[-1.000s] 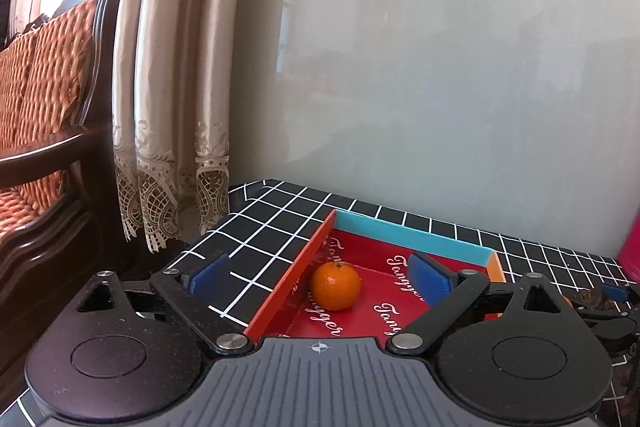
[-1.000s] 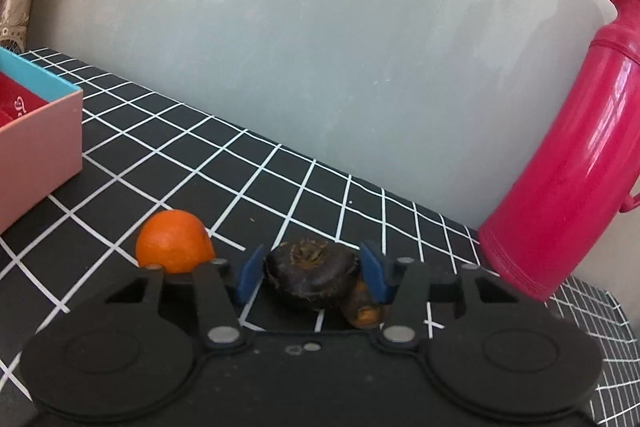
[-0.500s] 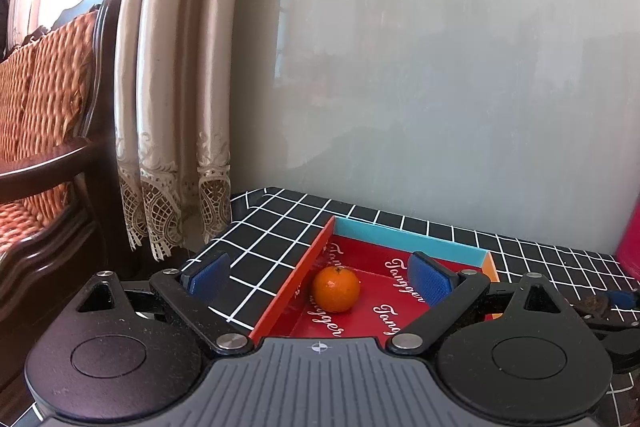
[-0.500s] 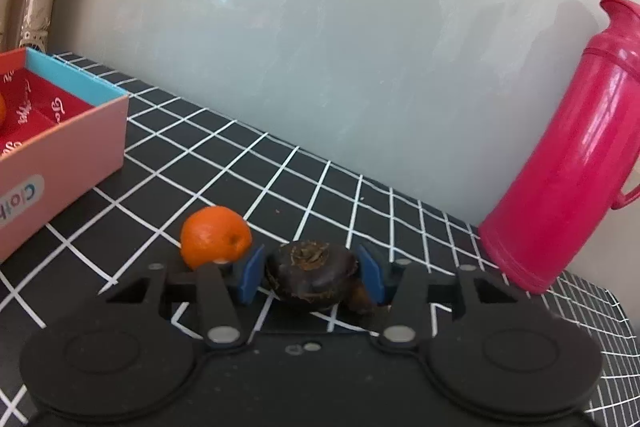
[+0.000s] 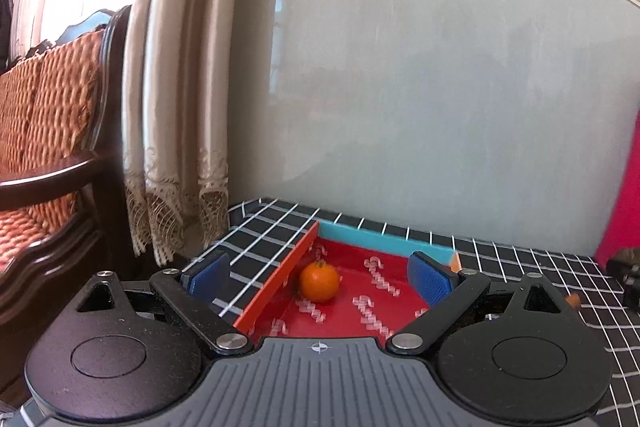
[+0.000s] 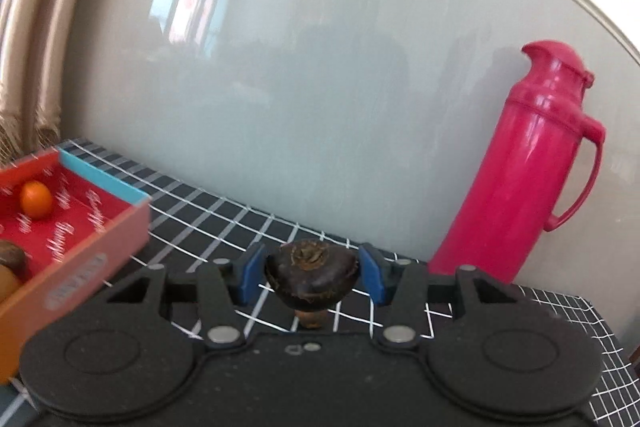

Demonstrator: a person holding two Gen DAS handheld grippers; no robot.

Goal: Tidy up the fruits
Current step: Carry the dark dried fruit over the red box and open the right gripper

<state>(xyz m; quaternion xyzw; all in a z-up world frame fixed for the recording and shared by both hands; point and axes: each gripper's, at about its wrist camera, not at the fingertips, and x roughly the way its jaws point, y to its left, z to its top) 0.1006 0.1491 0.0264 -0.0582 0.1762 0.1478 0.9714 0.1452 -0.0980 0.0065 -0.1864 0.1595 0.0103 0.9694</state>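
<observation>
Fingers [image 5: 206, 275] of the left gripper [image 5: 316, 277] stand wide apart and hold nothing; they hang over the near end of the box [image 5: 276, 283], one blue pad outside its orange wall, the other above the red floor. A tangerine [image 5: 319, 282] lies on that floor, close to the left wall. The box sits on the checked bench [image 5: 520, 267], near its left corner by the curtain [image 5: 176, 107].

To the right, the right gripper [image 6: 311, 273] is closed on a dark fruit [image 6: 311, 279], a blue pad pressed to each flank, the fruit clear of the bench. Seen from this side, the box [image 6: 80, 251] lies to the left with the tangerine [image 6: 36, 199] inside and two more fruits, partly cut off, at its near end. A red flask [image 6: 524, 179] stands at the far right against the wall.

Risks, as judged: the fruit is rounded and glossy and is gripped only at its sides, so a quick swing toward the box could let it rotate or slip out. A low carry could catch the box's near wall and shove the box. A release from height could make the fruit bounce out or knock the others. The idle left gripper sits over the box and may obstruct the drop.
</observation>
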